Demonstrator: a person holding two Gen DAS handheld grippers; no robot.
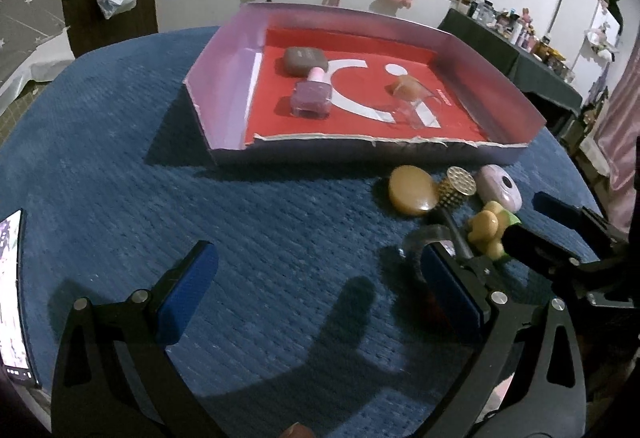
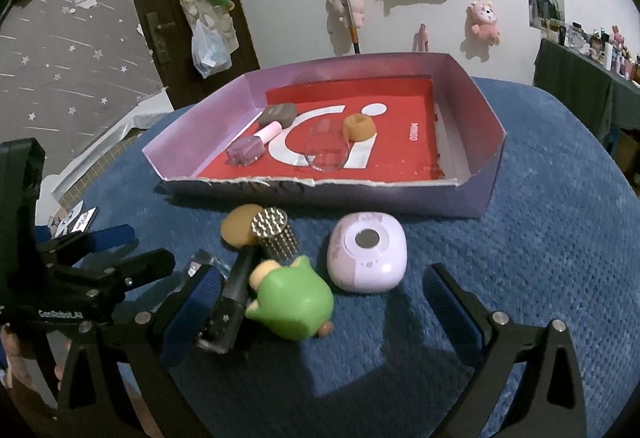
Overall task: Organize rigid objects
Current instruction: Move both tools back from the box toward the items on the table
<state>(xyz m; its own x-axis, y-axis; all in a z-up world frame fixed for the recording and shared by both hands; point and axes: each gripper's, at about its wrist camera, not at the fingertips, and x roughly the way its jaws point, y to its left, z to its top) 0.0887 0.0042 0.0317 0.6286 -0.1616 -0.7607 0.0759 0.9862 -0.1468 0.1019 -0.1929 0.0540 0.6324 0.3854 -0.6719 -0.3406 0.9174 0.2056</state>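
Sitting on the blue worktop (image 2: 540, 238), the purple box (image 2: 486, 174) holds a grey case (image 2: 279, 114), a nail polish bottle (image 2: 250, 148), a clear cup (image 2: 326, 154) and a brown ring (image 2: 359, 126). Near its front wall lie a pink gadget (image 2: 366, 256), a green toy (image 2: 294, 300), a spiky brush (image 2: 272, 238) and a tan disc (image 2: 236, 230). The right claw (image 2: 320, 292) is open around the toy. The left claw (image 1: 320, 294) is open and empty.
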